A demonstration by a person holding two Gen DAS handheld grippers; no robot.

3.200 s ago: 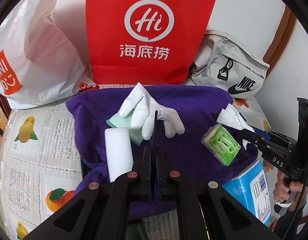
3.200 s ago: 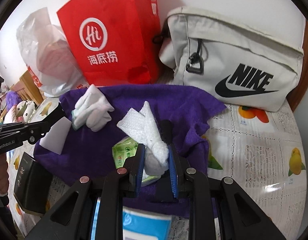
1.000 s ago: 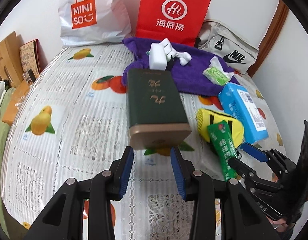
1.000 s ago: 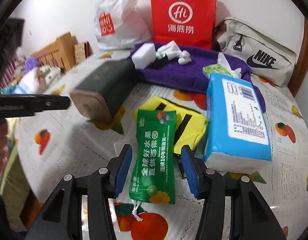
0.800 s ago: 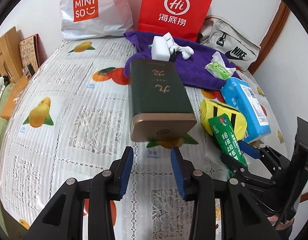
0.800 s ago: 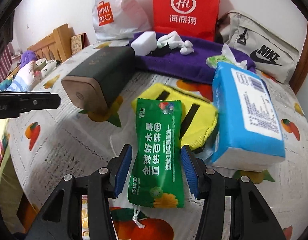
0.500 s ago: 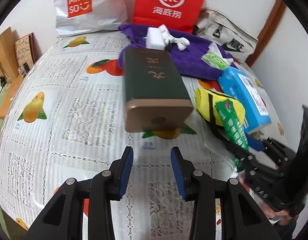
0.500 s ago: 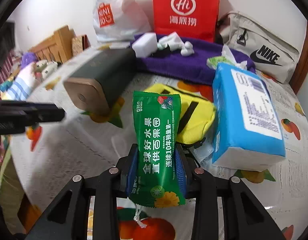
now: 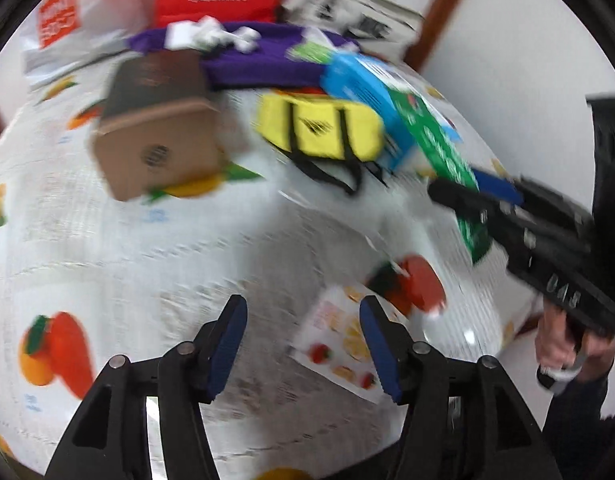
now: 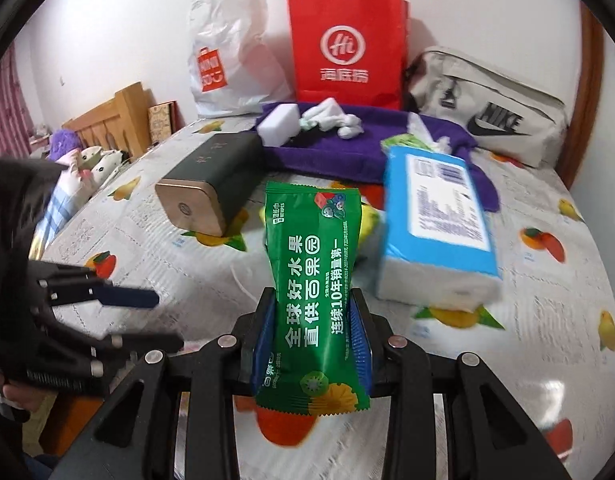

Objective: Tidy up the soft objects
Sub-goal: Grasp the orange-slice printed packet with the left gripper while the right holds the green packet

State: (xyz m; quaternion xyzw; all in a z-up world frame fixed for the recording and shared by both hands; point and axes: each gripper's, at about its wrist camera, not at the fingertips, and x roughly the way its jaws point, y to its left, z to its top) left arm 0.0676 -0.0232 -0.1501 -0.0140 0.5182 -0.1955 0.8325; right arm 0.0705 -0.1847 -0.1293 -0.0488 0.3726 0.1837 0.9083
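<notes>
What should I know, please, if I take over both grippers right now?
Right gripper: shut on the green pack, lifted off the table.
Left gripper: jaws just opened, nothing between the fingers; a small fruit-print packet lies just ahead of it.
On the purple towel: sponge, white glove, small tissue pack.
Not yet on it: blue tissue pack, yellow pouch and green tin.
Left: probably place the green pack, then the rest.

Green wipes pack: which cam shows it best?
Right wrist: the green wipes pack fills the centre, sharp, print readable, pinched by the right gripper. Left wrist shows it blurred at the right edge, partly hidden.
</notes>
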